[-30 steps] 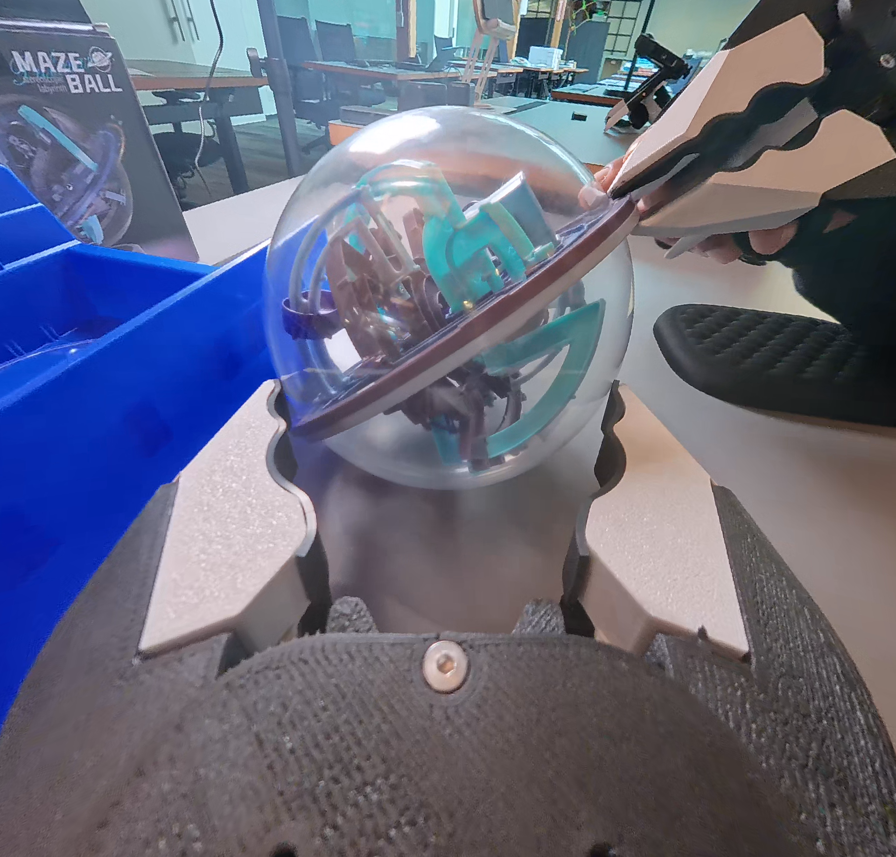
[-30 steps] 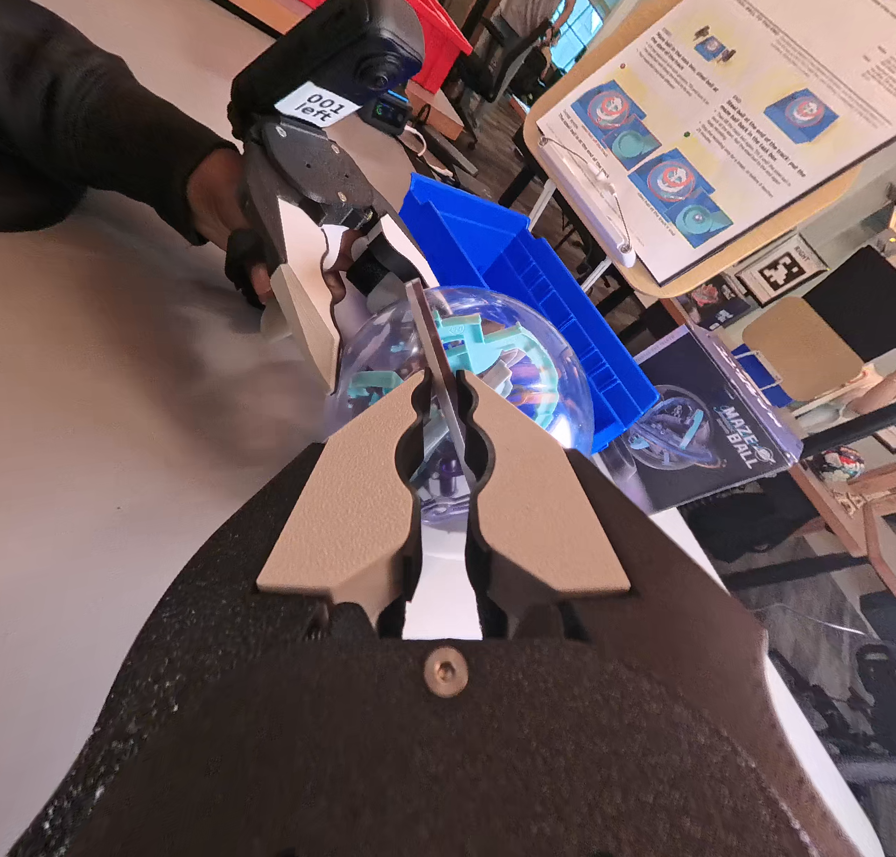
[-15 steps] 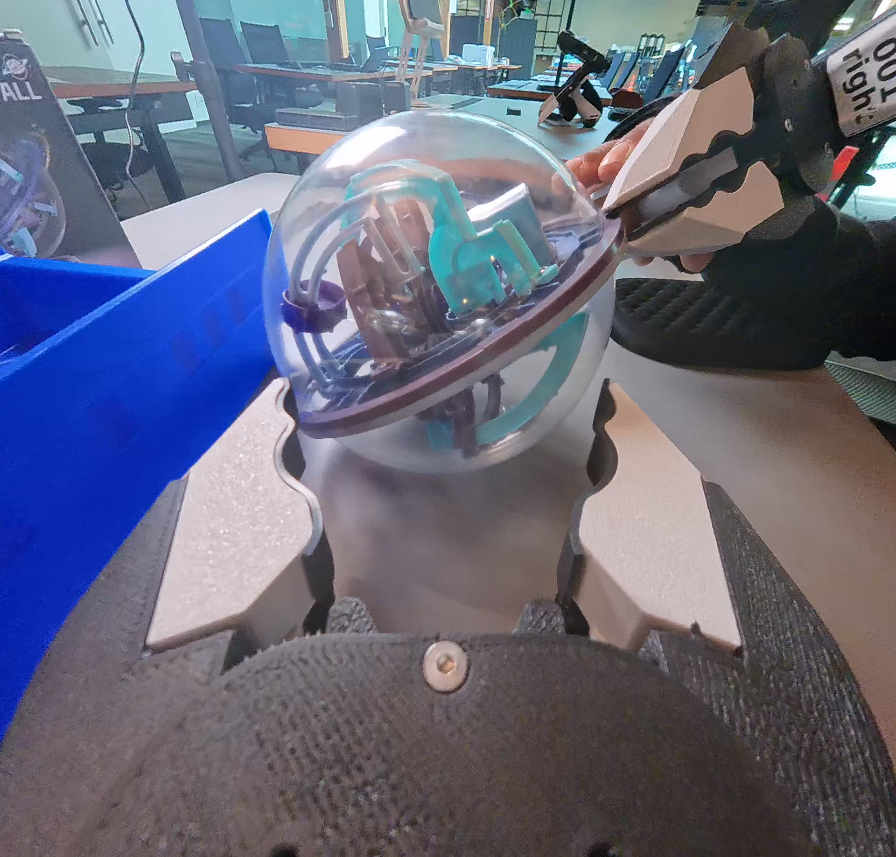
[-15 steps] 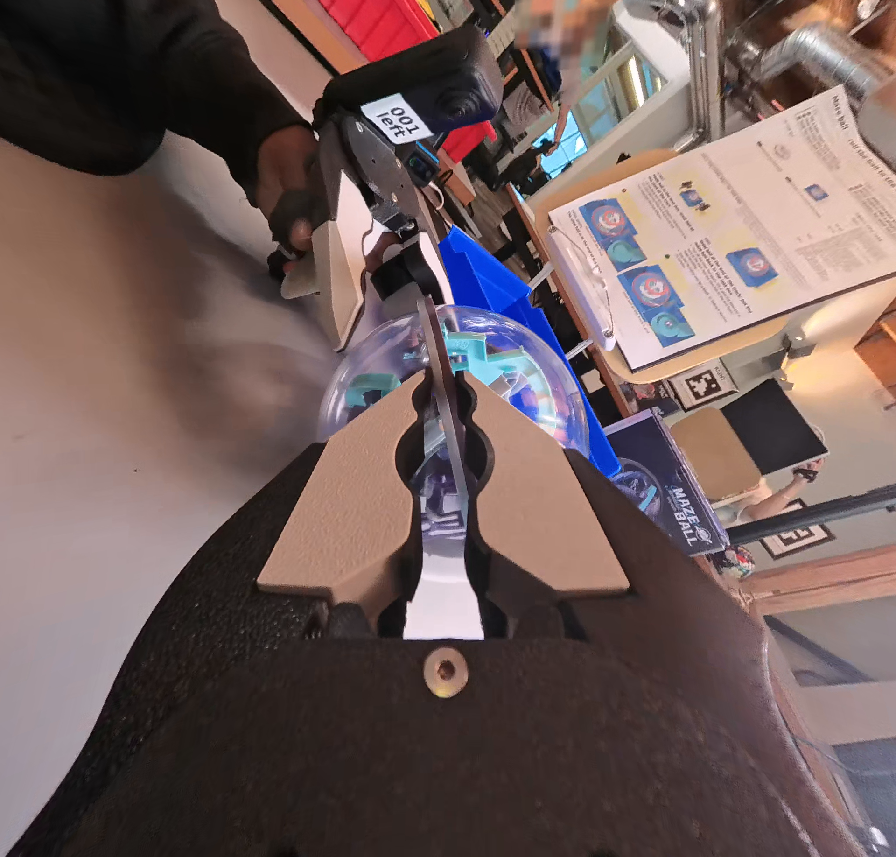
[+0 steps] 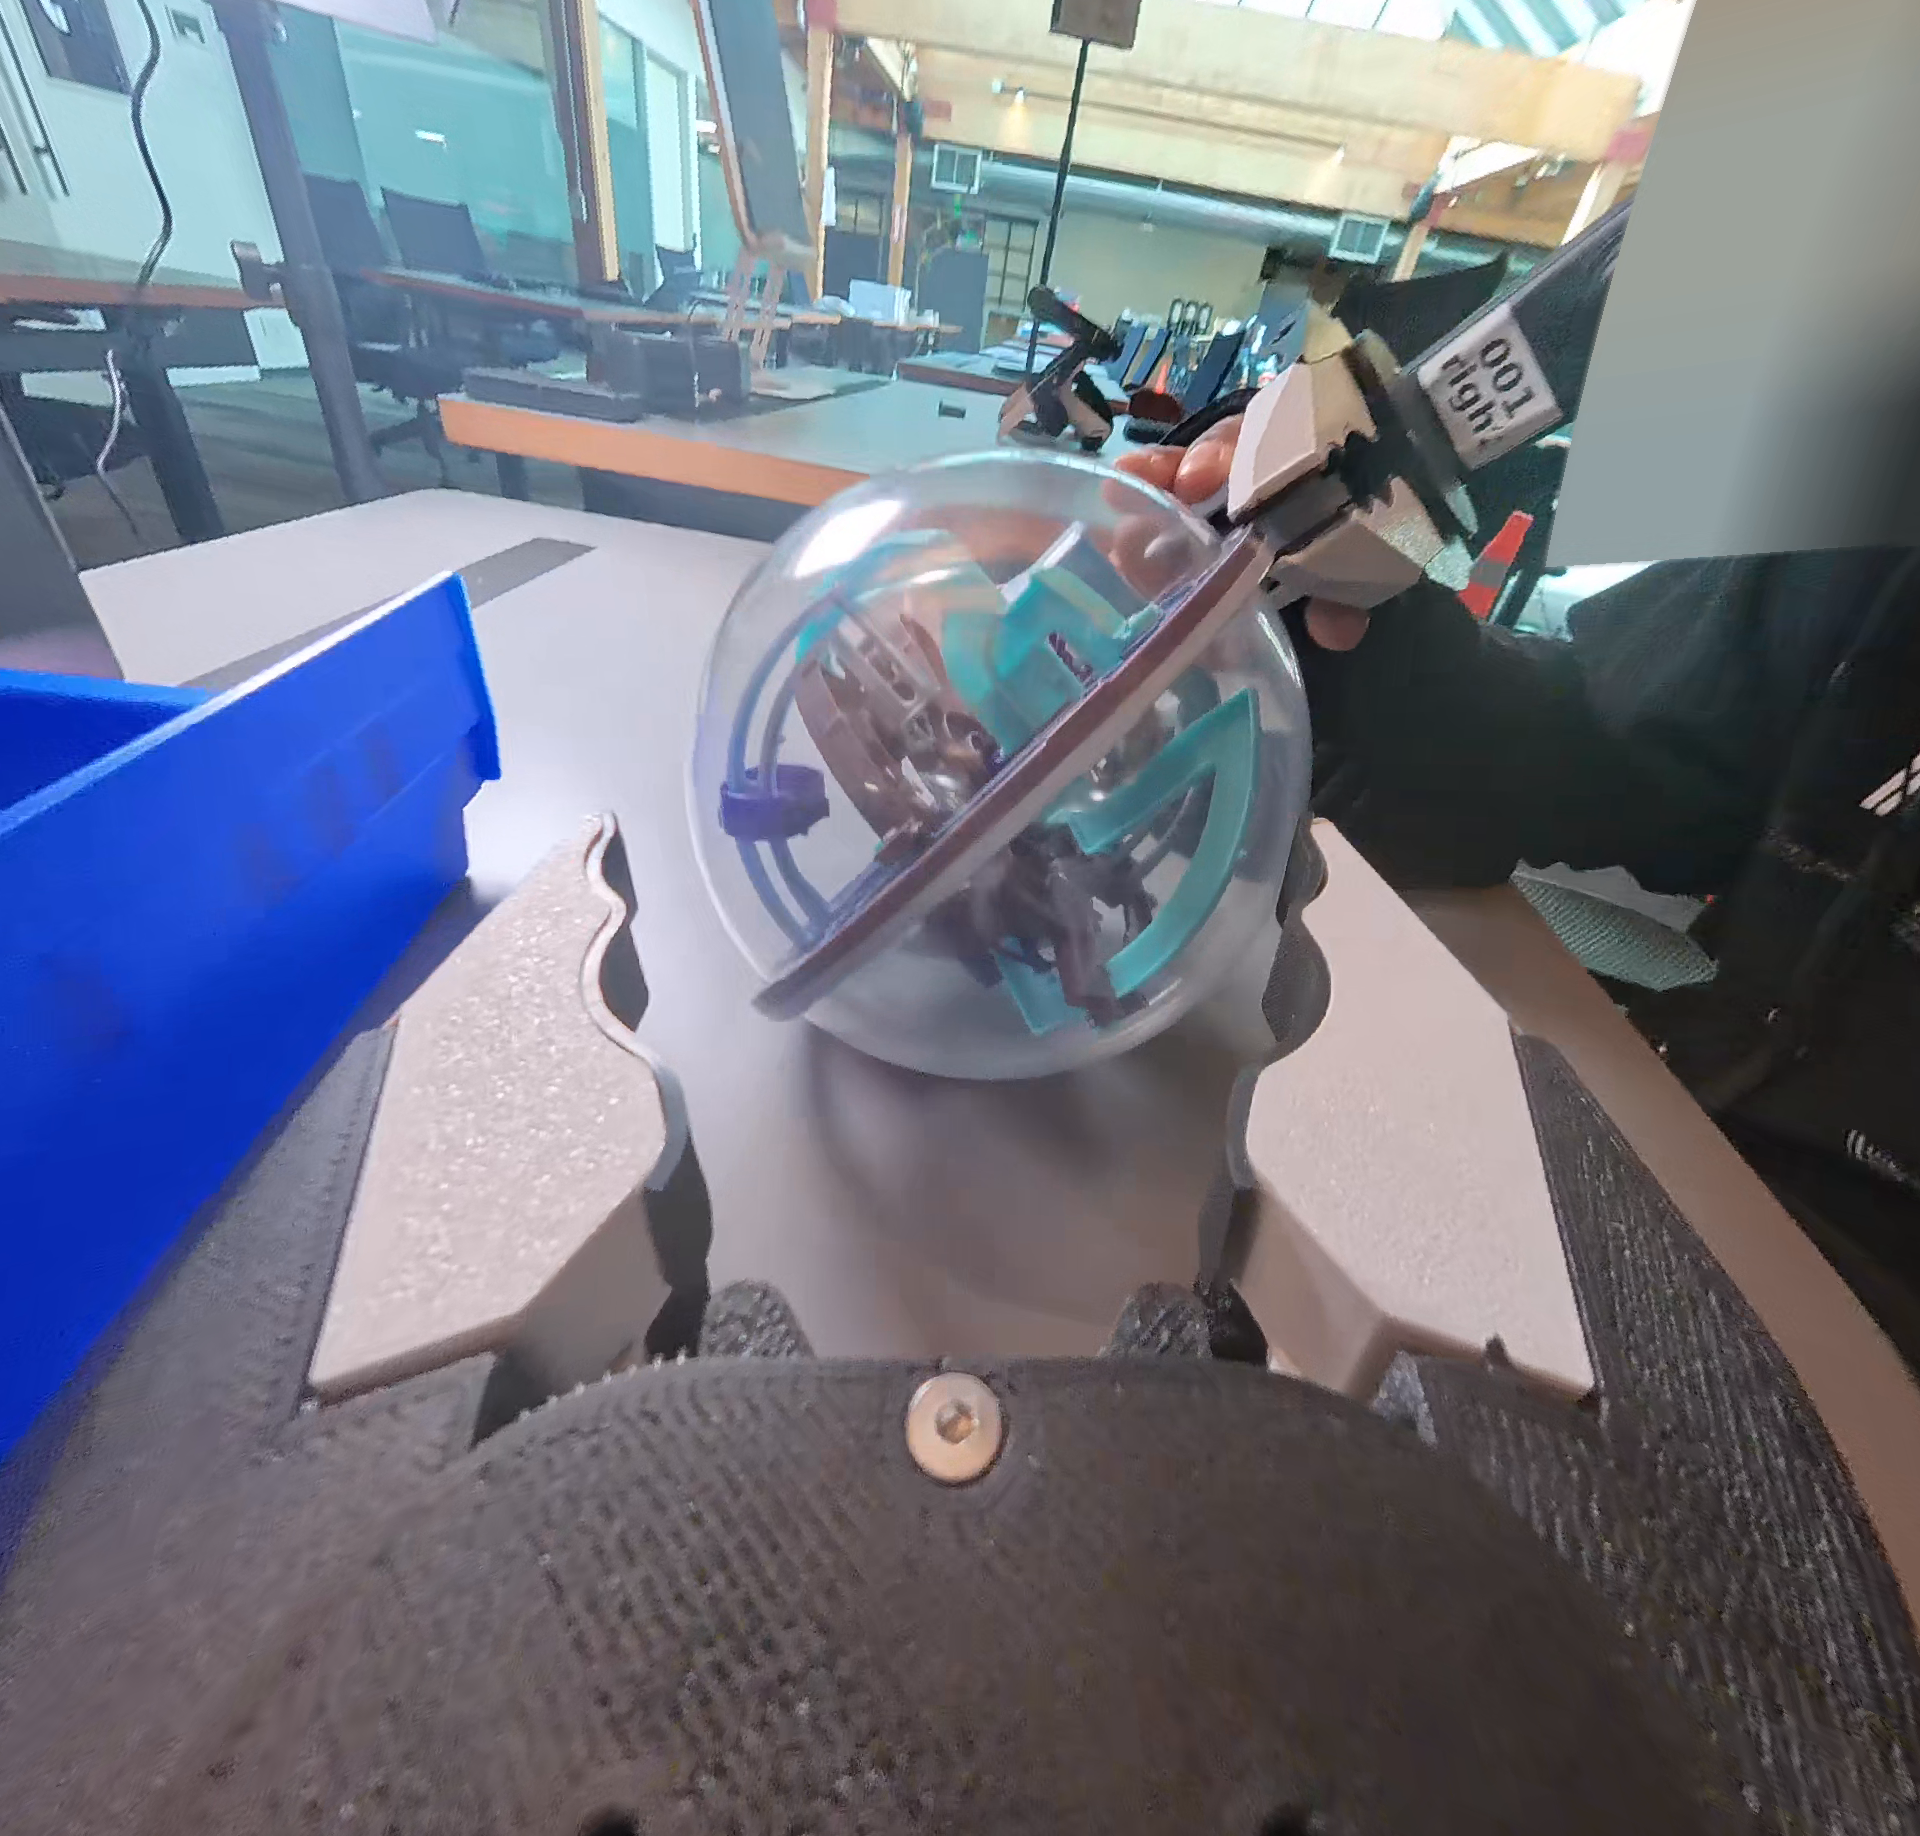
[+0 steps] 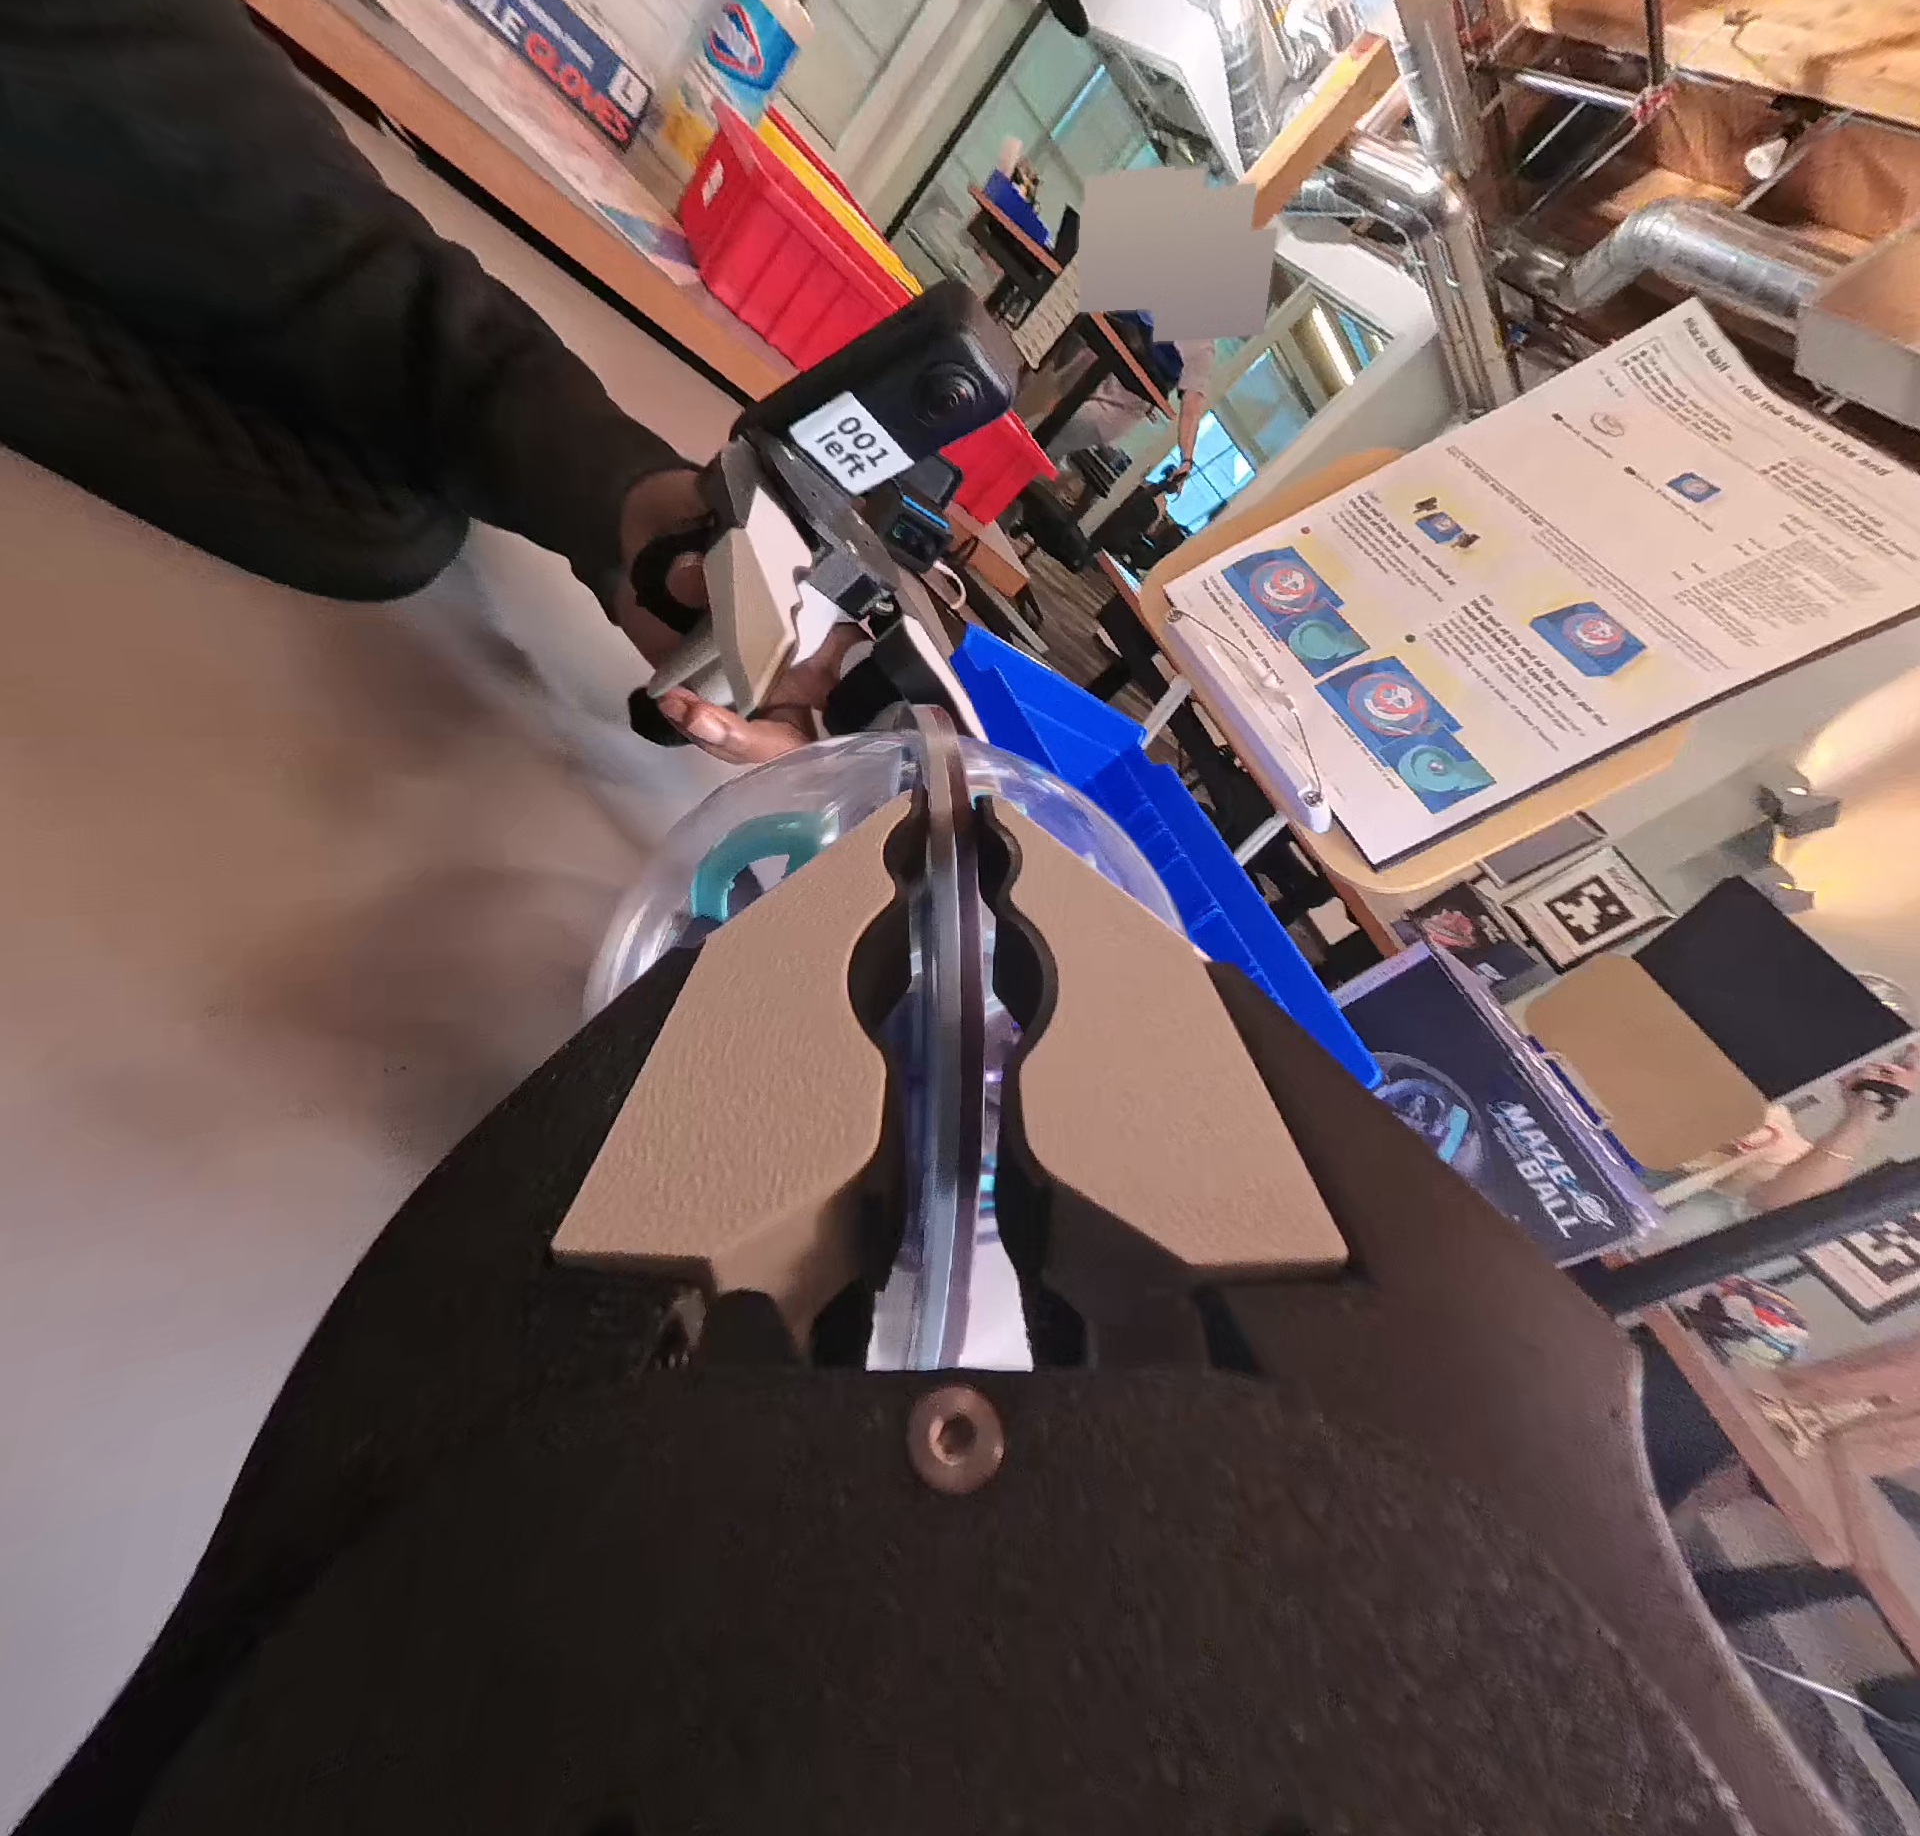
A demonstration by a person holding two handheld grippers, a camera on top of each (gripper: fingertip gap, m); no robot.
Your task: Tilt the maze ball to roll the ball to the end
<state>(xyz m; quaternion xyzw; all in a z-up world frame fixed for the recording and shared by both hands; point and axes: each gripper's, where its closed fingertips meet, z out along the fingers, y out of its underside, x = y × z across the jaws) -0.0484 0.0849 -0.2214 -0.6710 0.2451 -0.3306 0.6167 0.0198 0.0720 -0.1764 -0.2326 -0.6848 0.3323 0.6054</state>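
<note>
We see the grey table [image 5: 623, 664] as the largest surface, carrying everything of interest. At its left lies the blue bin [image 5: 208, 851], whose near wall fills the left edge of the left wrist view. A clipboard with a printed instruction sheet [image 6: 1538, 623] leans on a stand at the right of the right wrist view, with a dark product box [image 6: 1507, 1142] nearer to us below it. The maze ball [image 5: 997, 758], a clear sphere with teal, brown and purple tracks inside, sits right of the bin, its lowest point at or just above the table; its dark equatorial rim [image 5: 1039, 778] runs steeply tilted, high at the far right, low at the near left. The left gripper [image 5: 951, 913] stands wide apart: its right finger lies just beside the sphere, its left finger [image 5: 520, 1059] well clear of it, so it grips nothing. The right gripper [image 6: 951, 830] has its two tan fingers nearly together, clamped on the rim's thin edge at the sphere's upper right. The small rolling ball cannot be made out.
</note>
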